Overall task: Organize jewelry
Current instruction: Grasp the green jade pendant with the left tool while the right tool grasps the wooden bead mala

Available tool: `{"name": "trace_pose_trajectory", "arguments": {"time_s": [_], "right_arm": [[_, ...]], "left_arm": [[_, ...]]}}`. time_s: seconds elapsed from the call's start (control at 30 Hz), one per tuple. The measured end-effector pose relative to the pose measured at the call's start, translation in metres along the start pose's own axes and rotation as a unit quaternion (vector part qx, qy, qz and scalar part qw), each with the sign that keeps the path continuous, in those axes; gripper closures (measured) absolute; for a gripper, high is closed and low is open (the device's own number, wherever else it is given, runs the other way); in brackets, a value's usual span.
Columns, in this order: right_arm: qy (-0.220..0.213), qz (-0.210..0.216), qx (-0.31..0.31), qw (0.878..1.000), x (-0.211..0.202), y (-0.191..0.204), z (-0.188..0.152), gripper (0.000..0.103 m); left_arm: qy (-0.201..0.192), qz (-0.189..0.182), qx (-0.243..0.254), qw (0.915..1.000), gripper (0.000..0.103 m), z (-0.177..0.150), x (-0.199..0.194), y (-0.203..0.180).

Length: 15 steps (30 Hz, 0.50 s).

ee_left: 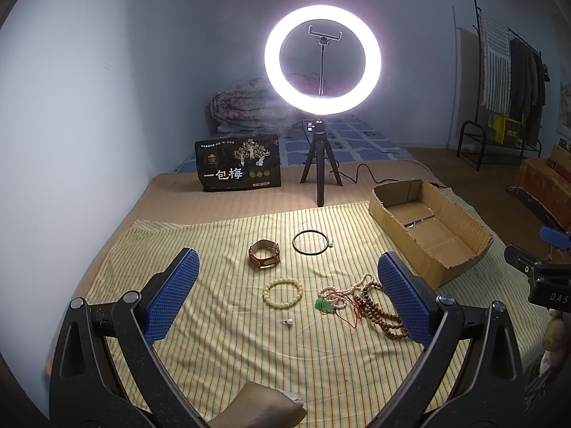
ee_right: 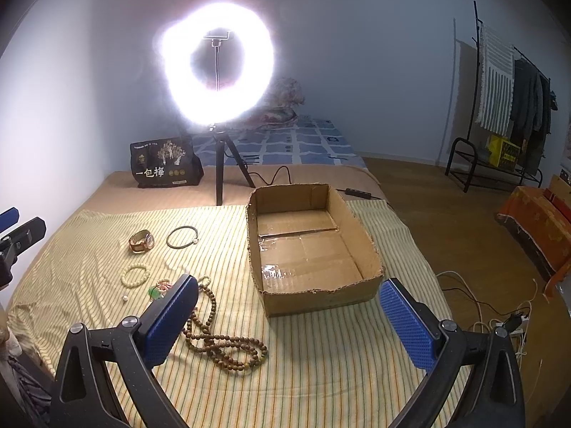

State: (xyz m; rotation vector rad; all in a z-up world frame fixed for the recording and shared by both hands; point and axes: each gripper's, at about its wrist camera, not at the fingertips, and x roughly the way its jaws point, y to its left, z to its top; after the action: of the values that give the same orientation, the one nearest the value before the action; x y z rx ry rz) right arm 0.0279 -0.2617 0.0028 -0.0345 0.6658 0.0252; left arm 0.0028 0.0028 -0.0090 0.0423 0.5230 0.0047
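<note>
Jewelry lies spread on a striped yellow cloth (ee_left: pixel 214 321): a brown-strapped watch (ee_left: pixel 264 255), a black ring bracelet (ee_left: pixel 310 243), a cream bead bracelet (ee_left: pixel 283 293), a small pearl stud (ee_left: pixel 287 322), a green pendant on red cord (ee_left: pixel 324 306) and long brown wooden beads (ee_right: pixel 221 342). An open cardboard box (ee_right: pixel 360 246) stands empty at the right. My left gripper (ee_left: pixel 287 299) is open above the cream bracelet, holding nothing. My right gripper (ee_right: pixel 289 306) is open too, hovering over the box's near wall, its left finger beside the wooden beads.
A lit ring light on a black tripod (ee_left: pixel 322 164) stands behind the cloth, next to a black snack bag (ee_left: pixel 238 162). A cable and power strip (ee_right: pixel 358 192) lie behind the box. Folded bedding, a clothes rack (ee_right: pixel 506 107) and floor cables (ee_right: pixel 499 317) sit farther off.
</note>
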Motion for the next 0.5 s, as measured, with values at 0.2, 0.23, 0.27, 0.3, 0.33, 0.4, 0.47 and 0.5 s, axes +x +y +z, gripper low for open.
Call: {"name": "trace_pose_trajectory", "arguments": {"time_s": [0.2, 0.23, 0.27, 0.3, 0.33, 0.4, 0.47, 0.5], "right_arm": [[0.013, 0.013, -0.01, 1.0, 0.006, 0.003, -0.004, 0.0], [0.015, 0.014, -0.014, 1.0, 0.007, 0.004, -0.005, 0.0], [0.019, 0.015, -0.022, 0.999, 0.01, 0.006, -0.006, 0.0], [0.022, 0.018, -0.028, 0.999, 0.011, 0.008, -0.007, 0.0], [0.024, 0.021, -0.035, 0.999, 0.013, 0.01, -0.009, 0.0], [0.033, 0.031, -0.056, 0.997, 0.019, 0.016, -0.013, 0.0], [0.045, 0.047, -0.073, 0.995, 0.026, 0.022, -0.017, 0.0], [0.053, 0.06, -0.081, 0.993, 0.03, 0.026, -0.019, 0.0]], "left_arm": [[0.016, 0.009, -0.004, 0.9998, 0.001, -0.004, 0.008, 0.011], [0.023, 0.012, -0.006, 0.9996, 0.001, -0.005, 0.011, 0.013], [0.032, 0.014, -0.009, 0.9994, 0.001, -0.007, 0.015, 0.017], [0.042, 0.013, -0.012, 0.999, 0.001, -0.008, 0.018, 0.02], [0.053, 0.011, -0.015, 0.9984, 0.001, -0.01, 0.023, 0.024], [0.074, 0.006, -0.02, 0.997, 0.001, -0.015, 0.031, 0.032], [0.094, 0.0, -0.022, 0.9953, 0.001, -0.02, 0.039, 0.037], [0.104, -0.003, -0.023, 0.9944, 0.001, -0.023, 0.043, 0.04]]}}
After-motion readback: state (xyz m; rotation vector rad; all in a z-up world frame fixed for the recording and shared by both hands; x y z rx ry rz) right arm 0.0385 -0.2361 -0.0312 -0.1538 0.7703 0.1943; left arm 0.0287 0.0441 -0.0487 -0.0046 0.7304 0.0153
